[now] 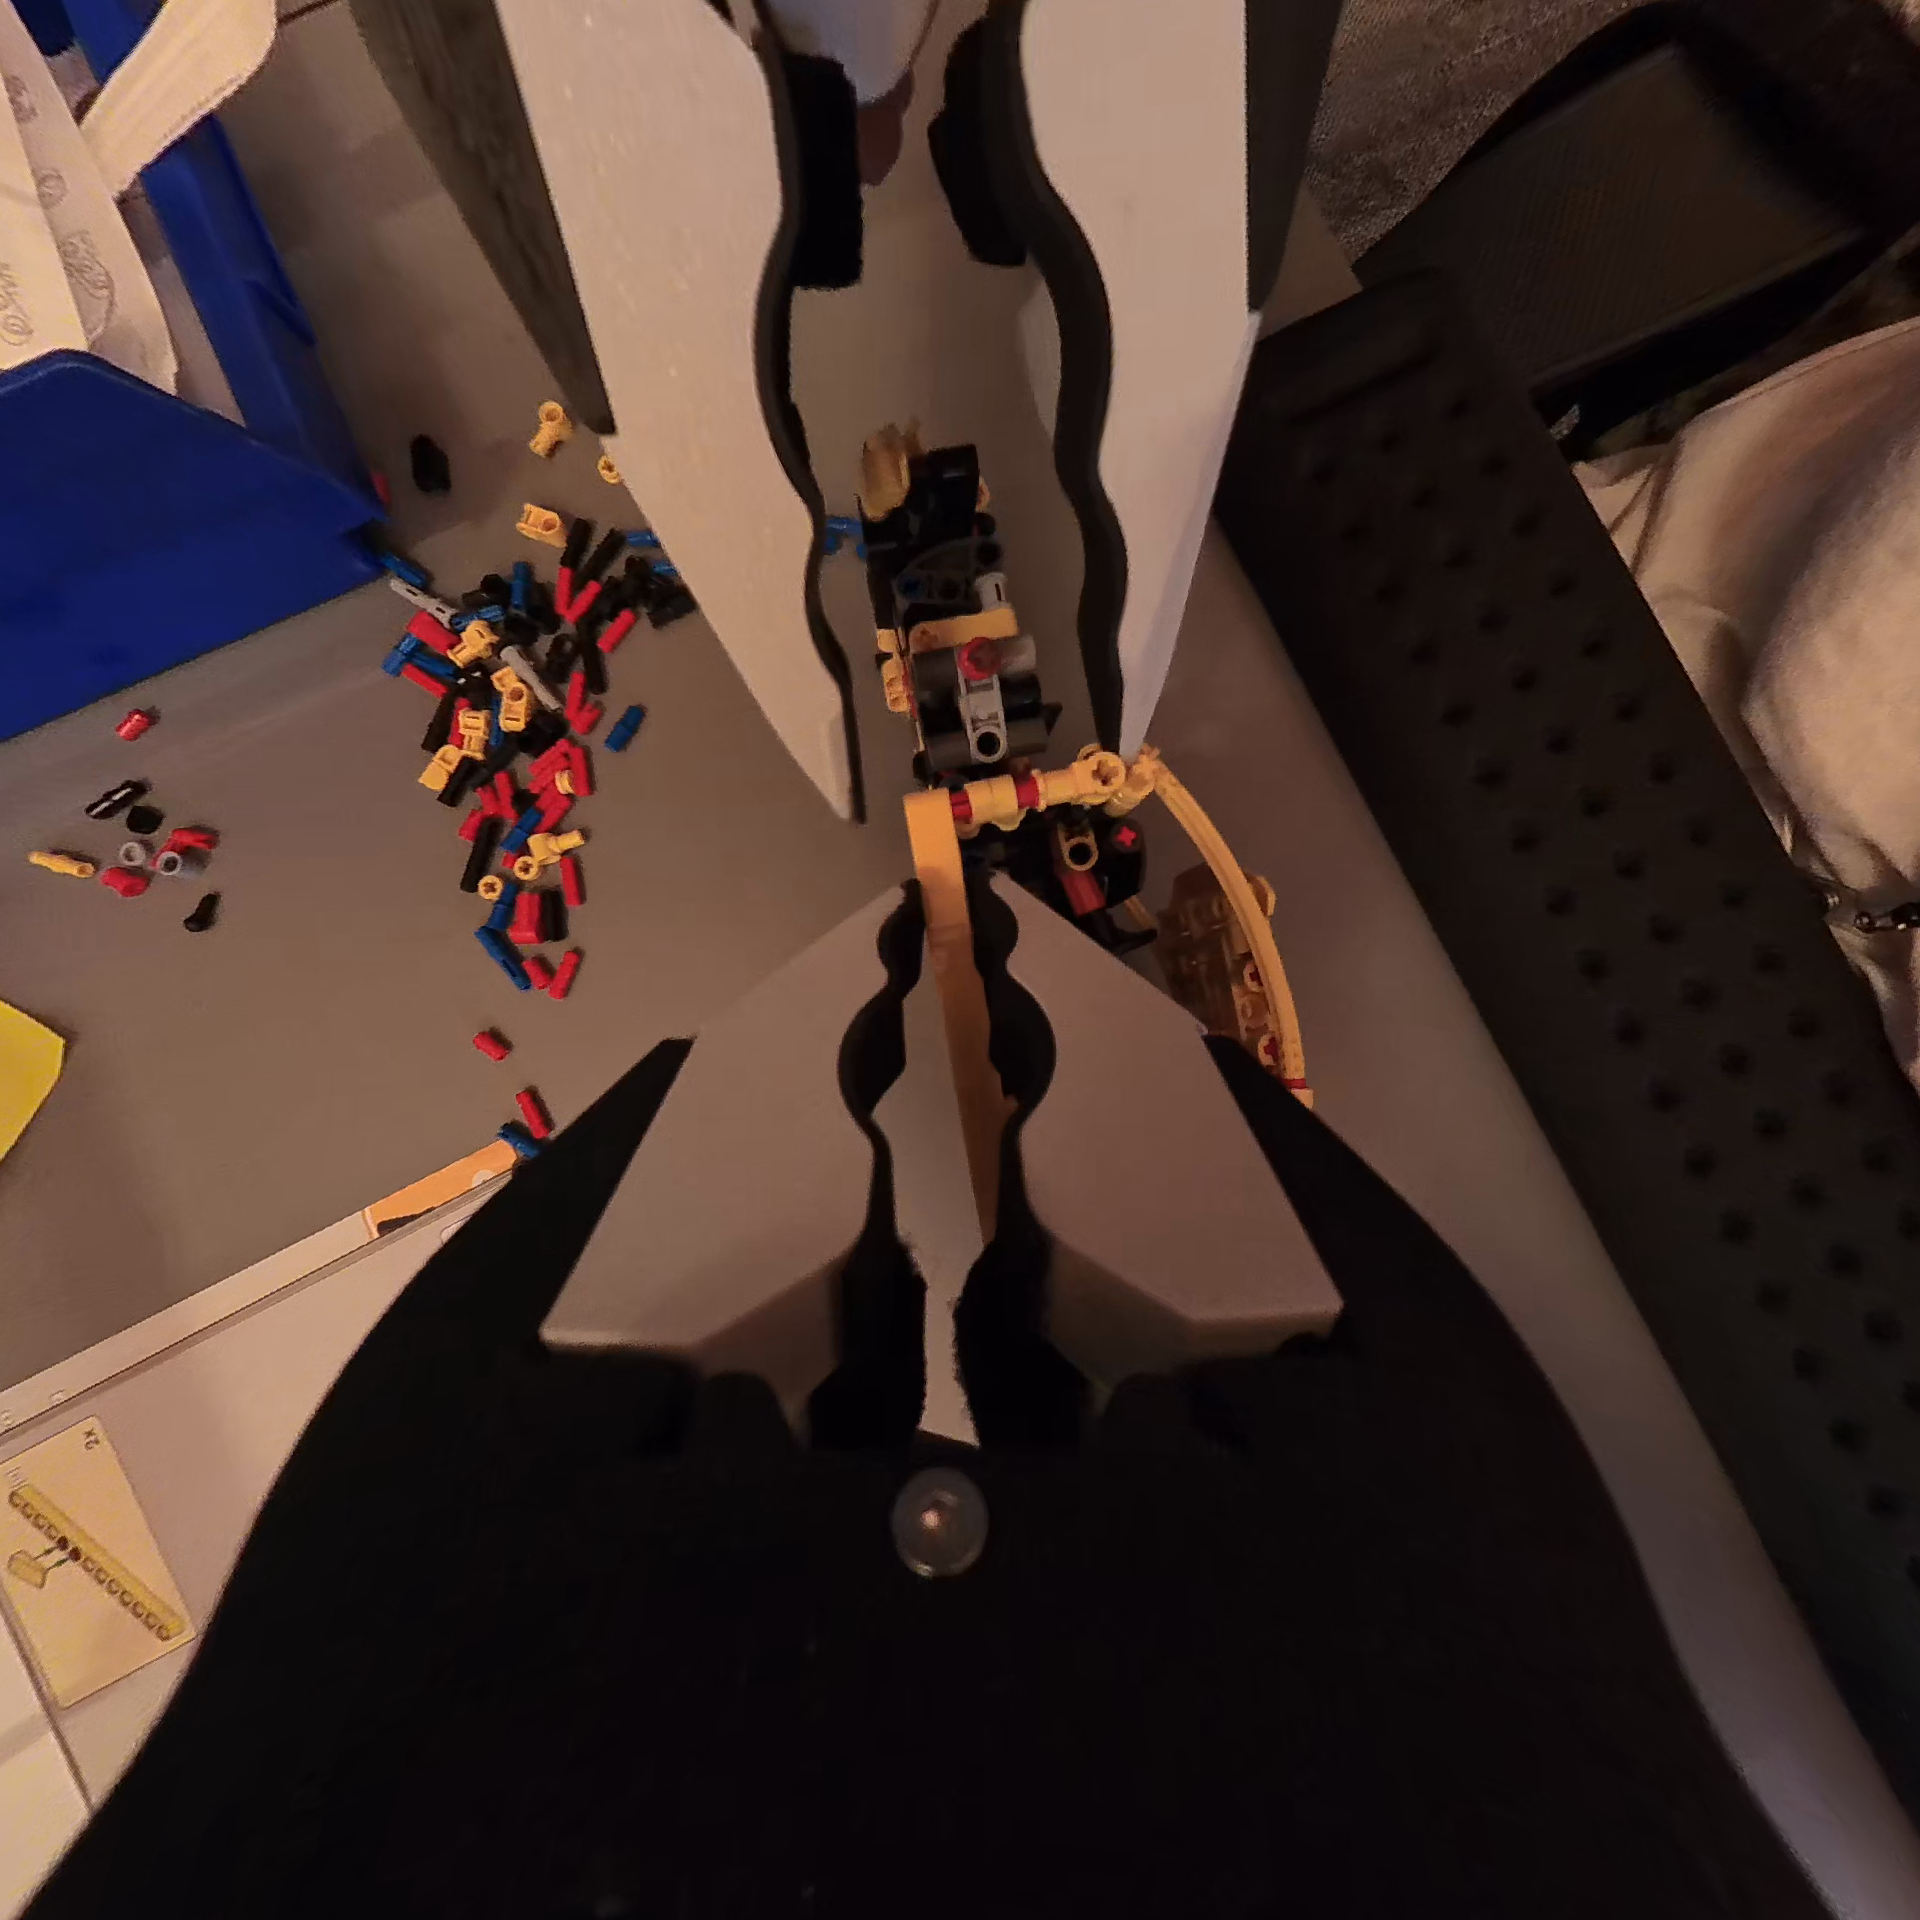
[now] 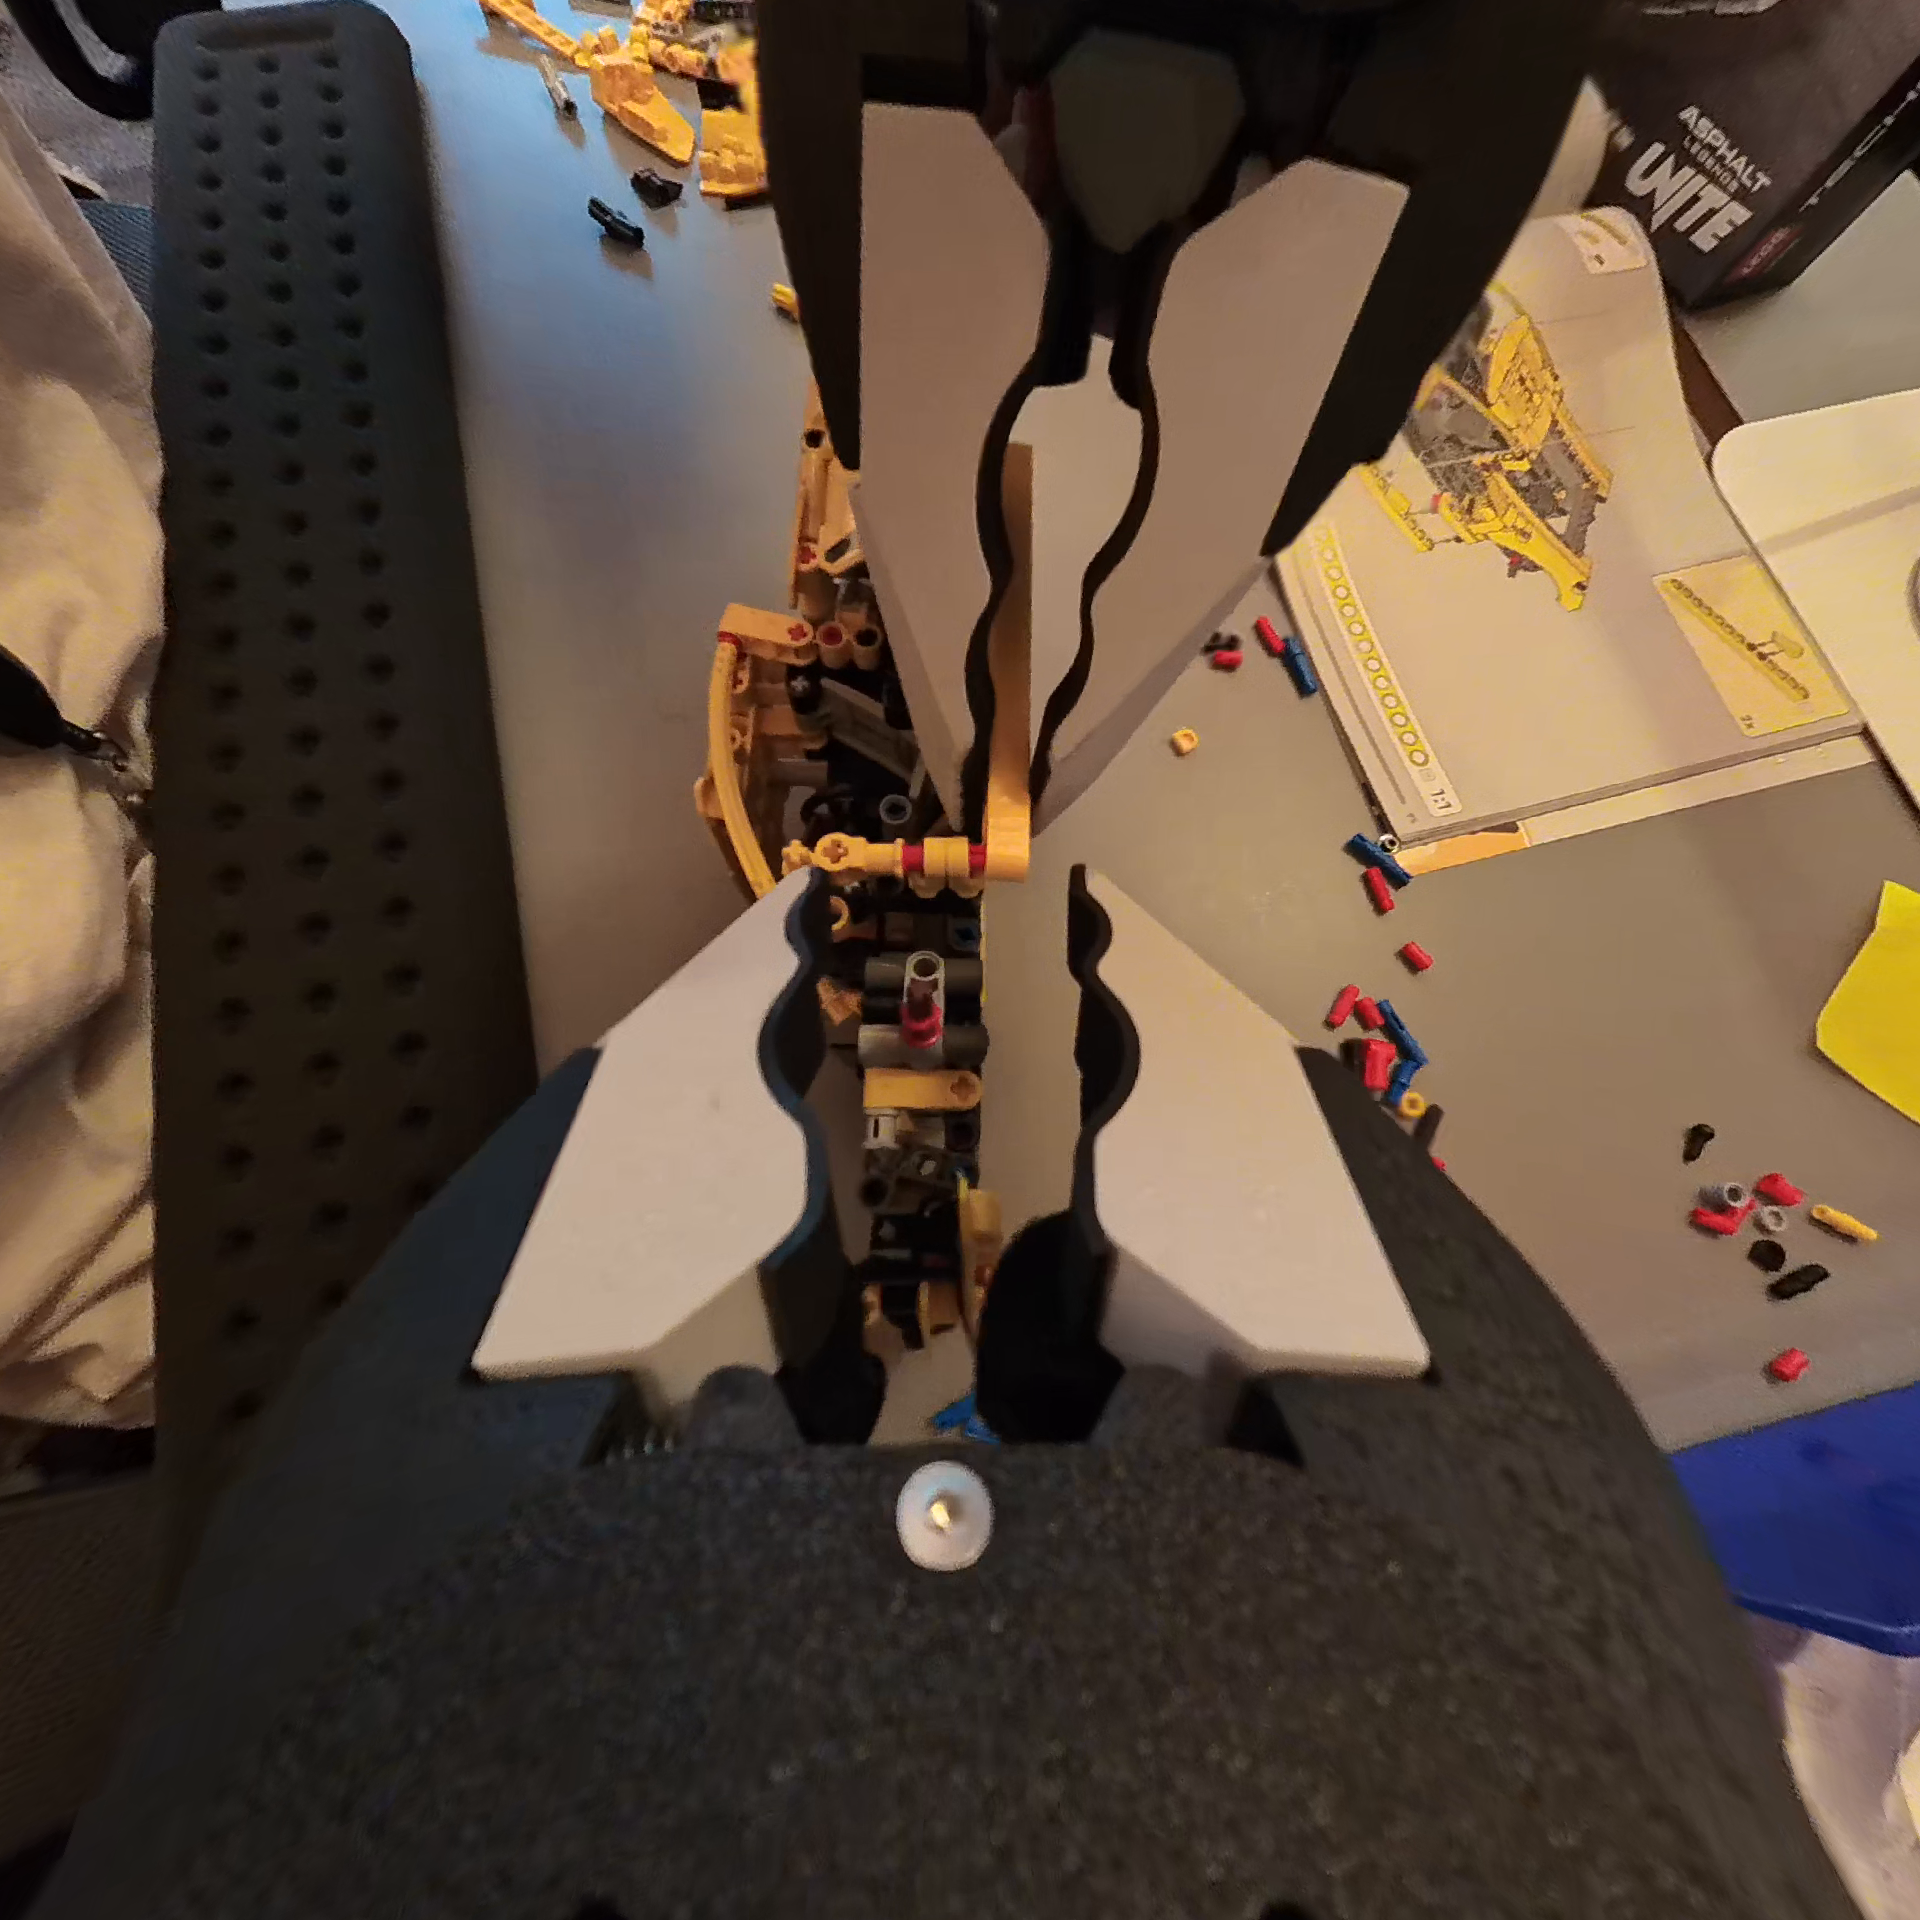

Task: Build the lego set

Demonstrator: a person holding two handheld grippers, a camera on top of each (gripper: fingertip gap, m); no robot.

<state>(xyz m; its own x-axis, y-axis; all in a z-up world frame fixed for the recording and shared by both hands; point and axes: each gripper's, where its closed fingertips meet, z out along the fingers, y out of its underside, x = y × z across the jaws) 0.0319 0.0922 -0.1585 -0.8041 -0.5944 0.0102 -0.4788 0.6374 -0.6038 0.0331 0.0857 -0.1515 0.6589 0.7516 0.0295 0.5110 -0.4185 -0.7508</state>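
1. Two grippers meet nose to nose at mid-frame in both views. The left gripper (image 1: pixel 951 894) is clenched on a long yellow beam (image 1: pixel 961 997), which runs down between its pads in the left wrist view.
2. The right gripper (image 2: pixel 940 883) stands spread; the partly built model (image 2: pixel 920 1049) sits in the gap between its fingers, and I cannot tell whether either pad touches it.
3. The beam's far end joins a yellow and red cross-axle (image 2: pixel 904 857) at the model's front, so this piece looks roughly seated, though full seating is hard to judge.
4. Done so far, by my reading: a dense black, grey and yellow core with curved yellow rails at its side.
5. Much is left: a pile of loose pins (image 1: pixel 530 717) in red, blue, black and yellow lies at centre left of the left wrist view, and more yellow parts (image 2: pixel 644 94) wait at the top of the right wrist view.
6. The instruction booklet (image 2: pixel 1538 582) lies open at upper right on the grey table (image 2: pixel 1558 987).
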